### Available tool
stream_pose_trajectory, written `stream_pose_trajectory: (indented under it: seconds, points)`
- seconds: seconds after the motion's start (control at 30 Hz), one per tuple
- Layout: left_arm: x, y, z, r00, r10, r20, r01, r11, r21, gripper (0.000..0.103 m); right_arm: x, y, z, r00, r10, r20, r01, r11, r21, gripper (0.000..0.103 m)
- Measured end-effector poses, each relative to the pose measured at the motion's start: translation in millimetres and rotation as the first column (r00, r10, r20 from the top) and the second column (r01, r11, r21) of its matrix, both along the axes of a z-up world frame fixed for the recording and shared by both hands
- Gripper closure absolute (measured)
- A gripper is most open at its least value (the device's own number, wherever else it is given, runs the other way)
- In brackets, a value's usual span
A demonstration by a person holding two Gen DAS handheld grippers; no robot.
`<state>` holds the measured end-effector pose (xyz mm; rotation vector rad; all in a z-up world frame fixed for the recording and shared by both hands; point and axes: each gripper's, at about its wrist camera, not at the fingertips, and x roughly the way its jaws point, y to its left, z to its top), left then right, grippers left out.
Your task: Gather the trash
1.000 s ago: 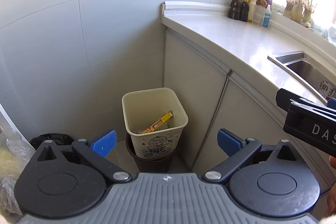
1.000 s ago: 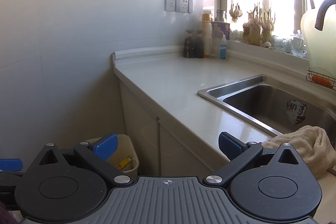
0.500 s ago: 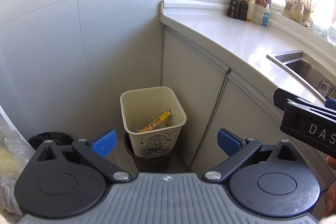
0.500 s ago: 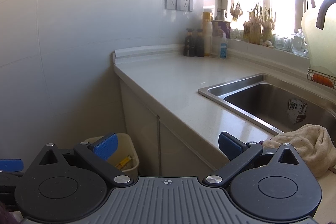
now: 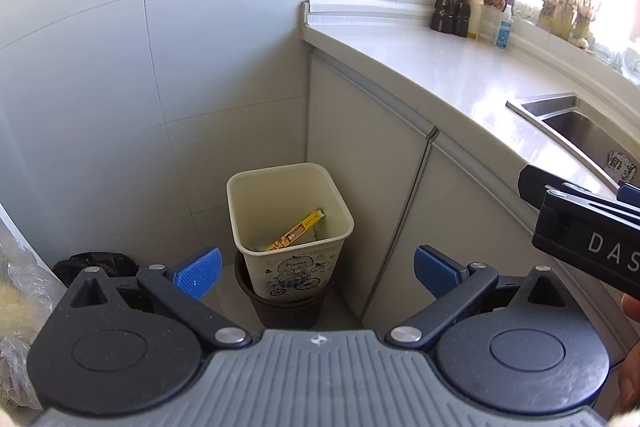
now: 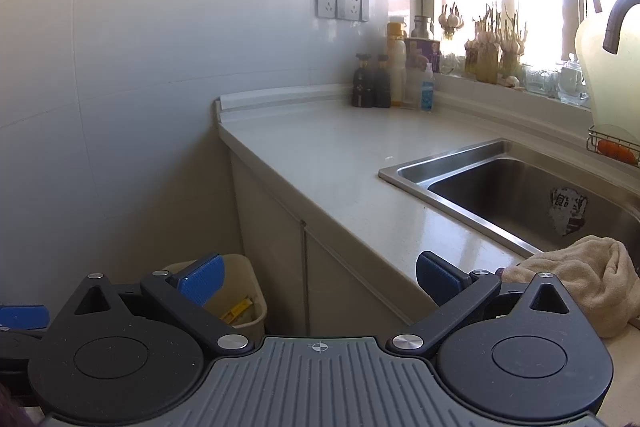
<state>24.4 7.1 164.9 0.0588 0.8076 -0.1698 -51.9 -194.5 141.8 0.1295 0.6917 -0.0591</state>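
A cream trash bin (image 5: 256, 223) stands on the floor beside the cabinet, set in a dark pot (image 5: 288, 309). A yellow wrapper (image 5: 298, 230) lies inside it. My left gripper (image 5: 316, 273) is open and empty, held above and in front of the bin. My right gripper (image 6: 318, 277) is open and empty, over the counter's front edge; the bin (image 6: 244, 287) and wrapper (image 6: 238, 308) show below its left finger. Its body shows at the right of the left wrist view (image 5: 588, 239).
A counter (image 6: 340, 163) runs to a steel sink (image 6: 500, 187) with a beige cloth (image 6: 580, 275) at its front edge. Bottles (image 6: 384, 79) stand at the back. A black bag (image 5: 96, 265) and a clear plastic bag (image 5: 20, 291) lie left of the bin.
Both grippers have drifted slightly; the bin sits a little lower and further left in the left wrist view. Both stay open and empty.
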Motion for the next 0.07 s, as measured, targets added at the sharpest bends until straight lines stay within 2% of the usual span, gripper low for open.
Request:
stream_pose_trajectory:
  seconds: [0.07]
  points:
    - [0.9, 0.0, 0.2, 1.000, -0.005, 0.000, 0.005, 1.000, 0.001, 0.000, 0.2, 0.3, 0.0, 1.000, 0.000, 0.001, 0.000, 1.000, 0.001, 0.000]
